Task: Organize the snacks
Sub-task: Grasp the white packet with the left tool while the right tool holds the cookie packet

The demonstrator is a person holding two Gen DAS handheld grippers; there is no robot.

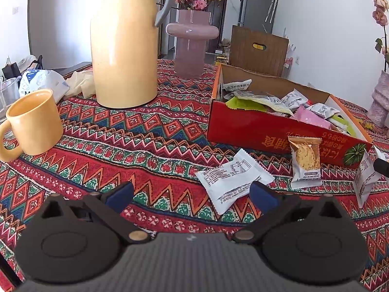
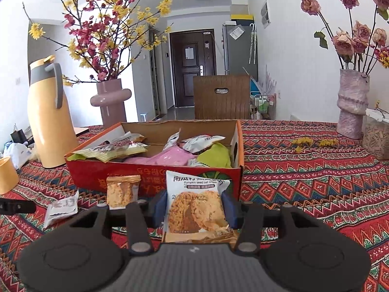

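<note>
Right gripper (image 2: 194, 209) clamps an oat crisp packet (image 2: 195, 209) upright, just before the red snack box (image 2: 155, 177). Left gripper (image 1: 192, 194) jaws wide, empty, above tablecloth (image 1: 121, 146) beside white packet (image 1: 233, 177).

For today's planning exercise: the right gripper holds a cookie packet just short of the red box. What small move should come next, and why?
Probably carry the cookie packet forward over the red box's near wall, then release. The right gripper has its jaws shut on it, and the box already holds other snacks.
</note>
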